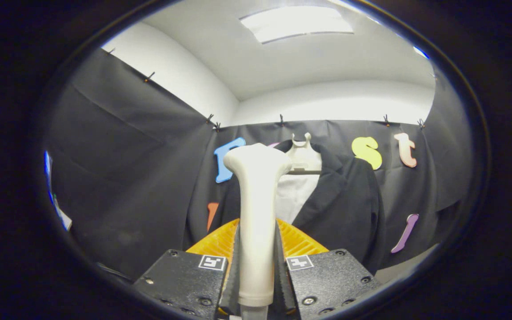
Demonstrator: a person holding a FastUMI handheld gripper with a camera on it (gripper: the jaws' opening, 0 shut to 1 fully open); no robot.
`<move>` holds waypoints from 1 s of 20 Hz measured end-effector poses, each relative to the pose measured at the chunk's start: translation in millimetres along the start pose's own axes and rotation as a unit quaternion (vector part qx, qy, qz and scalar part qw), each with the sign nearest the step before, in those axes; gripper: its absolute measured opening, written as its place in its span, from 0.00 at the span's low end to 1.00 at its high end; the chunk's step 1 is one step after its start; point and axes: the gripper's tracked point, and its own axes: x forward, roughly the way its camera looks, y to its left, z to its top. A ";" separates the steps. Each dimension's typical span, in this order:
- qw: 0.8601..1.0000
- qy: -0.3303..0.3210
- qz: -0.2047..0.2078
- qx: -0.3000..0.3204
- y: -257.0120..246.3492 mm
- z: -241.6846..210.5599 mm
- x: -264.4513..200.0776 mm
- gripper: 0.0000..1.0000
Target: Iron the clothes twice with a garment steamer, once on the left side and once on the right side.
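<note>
The tongs (pixel 257 249) are clamping the steamer (pixel 257 213) upright by its handle. The dark jacket (pixel 345 209) is hanging beyond them; keeping the head facing it should help.

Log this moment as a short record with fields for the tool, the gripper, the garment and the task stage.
tool: garment steamer, upright between the fingers, head up
gripper: gripper shut on the steamer handle
garment: dark jacket over a white shirt, on a hanger beyond the steamer
contact: steamer head short of the jacket
stage: steamer held; no pass under way
</note>
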 end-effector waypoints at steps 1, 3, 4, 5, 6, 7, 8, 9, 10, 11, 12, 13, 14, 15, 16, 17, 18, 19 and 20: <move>1.000 -0.007 -0.001 -0.001 0.2 2.1 5.6 0.36; 1.000 -0.017 -0.002 -0.004 -2.2 8.6 13.3 0.36; 1.000 -0.021 -0.003 -0.007 -3.1 10.8 19.5 0.36; 1.000 -0.025 -0.007 -0.009 -4.7 12.5 23.2 0.36; 0.999 -0.027 -0.012 -0.013 -7.0 13.2 25.3 0.36; 0.999 -0.028 -0.015 -0.015 -7.9 13.4 27.6 0.36; 0.999 -0.026 -0.017 -0.019 -8.7 13.0 29.6 0.36; 0.999 -0.023 -0.016 -0.020 -8.9 11.8 29.8 0.36; 0.999 -0.020 -0.015 -0.020 -7.7 10.2 30.5 0.36; 1.000 -0.016 -0.015 -0.020 -7.4 8.1 29.7 0.36; 1.000 -0.013 -0.016 -0.019 -7.0 5.8 29.6 0.36; 1.000 -0.008 -0.017 -0.020 -6.6 3.4 28.3 0.36; 1.000 -0.002 -0.017 -0.020 -6.6 0.4 27.2 0.36; 1.000 0.005 -0.014 -0.020 -5.6 -2.5 24.9 0.36; 1.000 0.011 -0.012 -0.019 -4.8 -6.4 22.5 0.36; 1.000 0.015 -0.012 -0.019 -4.6 -8.4 20.1 0.36; 1.000 0.019 -0.011 -0.021 -5.1 -10.8 19.4 0.36; 0.999 0.022 -0.009 -0.022 -5.0 -12.8 18.3 0.36; 0.999 0.027 -0.007 -0.023 -4.5 -15.8 15.7 0.36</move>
